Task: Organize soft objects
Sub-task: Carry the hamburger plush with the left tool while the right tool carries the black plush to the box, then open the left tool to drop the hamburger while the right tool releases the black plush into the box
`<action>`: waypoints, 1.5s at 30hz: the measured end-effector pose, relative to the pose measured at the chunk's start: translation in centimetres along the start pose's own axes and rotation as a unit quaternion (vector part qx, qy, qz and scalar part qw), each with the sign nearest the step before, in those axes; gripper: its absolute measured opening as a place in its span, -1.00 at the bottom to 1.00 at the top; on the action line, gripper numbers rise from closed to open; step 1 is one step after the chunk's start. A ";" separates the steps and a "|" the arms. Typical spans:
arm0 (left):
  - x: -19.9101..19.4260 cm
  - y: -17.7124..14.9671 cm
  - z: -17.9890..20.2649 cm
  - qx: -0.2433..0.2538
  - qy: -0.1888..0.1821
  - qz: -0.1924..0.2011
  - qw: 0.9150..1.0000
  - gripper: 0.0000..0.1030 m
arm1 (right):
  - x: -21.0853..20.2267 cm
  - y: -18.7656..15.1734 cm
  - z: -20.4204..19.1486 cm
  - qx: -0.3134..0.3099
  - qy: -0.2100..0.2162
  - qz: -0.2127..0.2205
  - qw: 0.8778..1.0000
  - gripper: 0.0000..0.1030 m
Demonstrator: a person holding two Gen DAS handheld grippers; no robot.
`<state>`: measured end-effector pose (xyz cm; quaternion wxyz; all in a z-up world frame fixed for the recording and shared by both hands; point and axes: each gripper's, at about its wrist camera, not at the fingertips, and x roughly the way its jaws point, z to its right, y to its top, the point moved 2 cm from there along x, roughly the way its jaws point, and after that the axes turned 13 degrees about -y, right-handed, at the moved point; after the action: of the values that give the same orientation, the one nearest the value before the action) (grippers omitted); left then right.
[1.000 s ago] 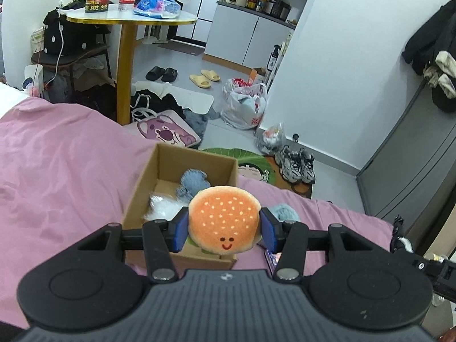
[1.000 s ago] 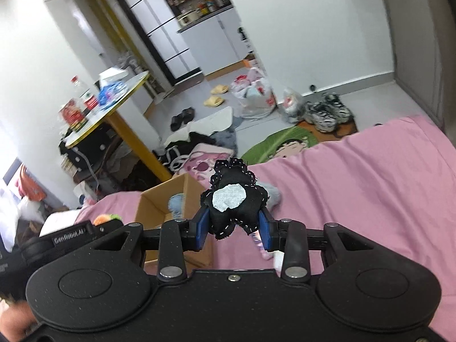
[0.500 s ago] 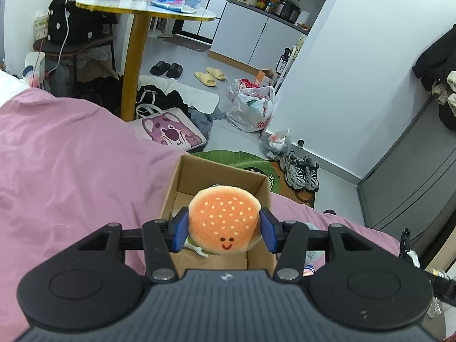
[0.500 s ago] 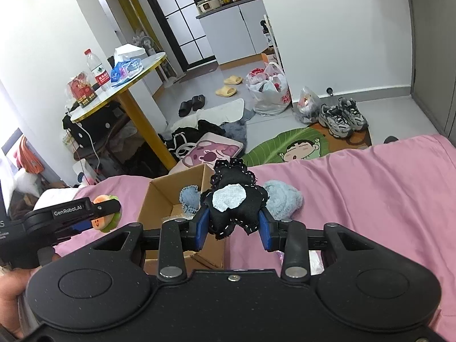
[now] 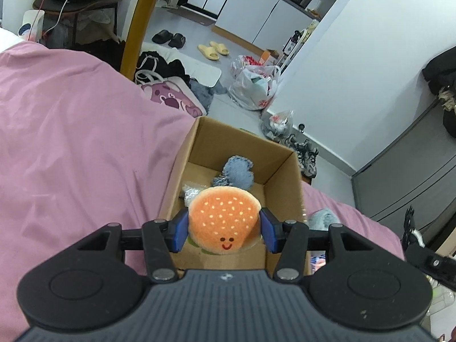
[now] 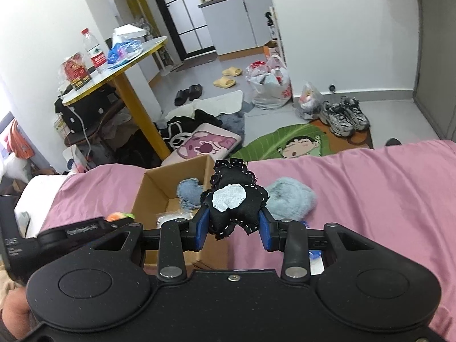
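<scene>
My left gripper point(image 5: 224, 232) is shut on an orange burger plush point(image 5: 224, 219) with a smiling face, held over the near end of an open cardboard box point(image 5: 282, 168) on the pink bed. Inside the box lie a blue denim soft toy point(image 5: 238, 171) and a clear crinkly bag point(image 5: 191, 191). My right gripper point(image 6: 231, 228) is shut on a black stitched soft toy point(image 6: 232, 202) with a pale patch, just right of the same cardboard box point(image 6: 148, 196). A light blue fluffy toy point(image 6: 290, 196) lies on the bed beyond it. The left gripper's body point(image 6: 71, 233) shows at lower left.
The pink bedspread point(image 5: 71, 142) fills the left side and the pink bedspread point(image 6: 370, 188) the right. Past the bed's edge lie a yellow-legged round table point(image 6: 128, 57), bags, slippers, sneakers point(image 6: 343, 115) and a green cartoon mat point(image 6: 285, 142). A grey wardrobe point(image 5: 413, 176) stands to the right.
My left gripper has carried the burger plush forward and down over the box opening. My right gripper has come closer to the box with the black toy still clamped.
</scene>
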<state>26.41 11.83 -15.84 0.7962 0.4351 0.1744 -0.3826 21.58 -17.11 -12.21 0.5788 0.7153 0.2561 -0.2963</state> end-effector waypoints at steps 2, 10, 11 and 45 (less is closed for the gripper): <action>0.4 0.1 -0.4 -0.009 -0.010 -0.004 1.000 0.00 | 0.8 0.0 -0.9 -0.005 0.005 -0.003 1.000 -0.29; 1.4 0.2 -2.1 -0.019 -0.029 -0.016 0.999 0.01 | 3.6 -0.7 -4.6 -0.024 0.019 -0.014 0.999 -0.29; 1.4 0.2 -2.3 -0.020 -0.031 -0.016 0.999 0.01 | 3.9 -0.7 -4.9 -0.027 0.020 -0.015 0.999 -0.29; 0.2 1.0 -2.9 -0.019 -0.030 0.006 0.999 0.51 | 3.3 0.7 -6.1 -0.020 0.015 -0.051 0.998 0.26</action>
<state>27.45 14.44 -17.02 0.8116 0.4090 0.1549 -0.3873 25.09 -11.18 -13.16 0.5734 0.6940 0.3064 -0.3094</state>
